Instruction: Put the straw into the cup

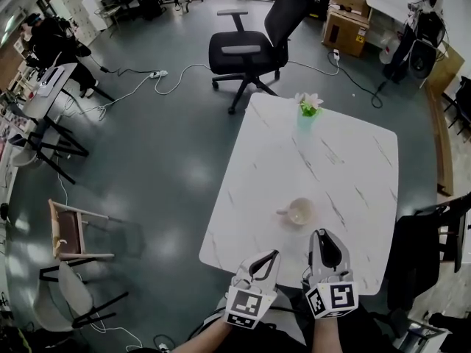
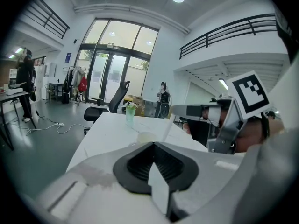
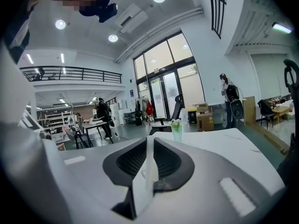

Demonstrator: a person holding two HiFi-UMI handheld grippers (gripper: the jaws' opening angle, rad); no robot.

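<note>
A cream cup (image 1: 300, 212) with a small handle stands on the white marble table (image 1: 353, 168), just beyond both grippers. My right gripper (image 1: 324, 235) is shut on a thin white straw (image 3: 148, 164), which stands upright between its pads. From the left gripper view the straw (image 2: 167, 129) slants down from the right gripper (image 2: 187, 110) beside the cup (image 2: 145, 136). My left gripper (image 1: 274, 256) hovers at the table's near edge, left of the cup, its jaws closed together with nothing in them. In the right gripper view the cup is hidden behind the jaws.
A green vase with flowers (image 1: 309, 109) stands at the table's far edge. A black office chair (image 1: 246, 50) is beyond it, and another dark chair (image 1: 430, 252) is on the right. Cardboard boxes (image 1: 346, 20) and people stand farther back on the grey floor.
</note>
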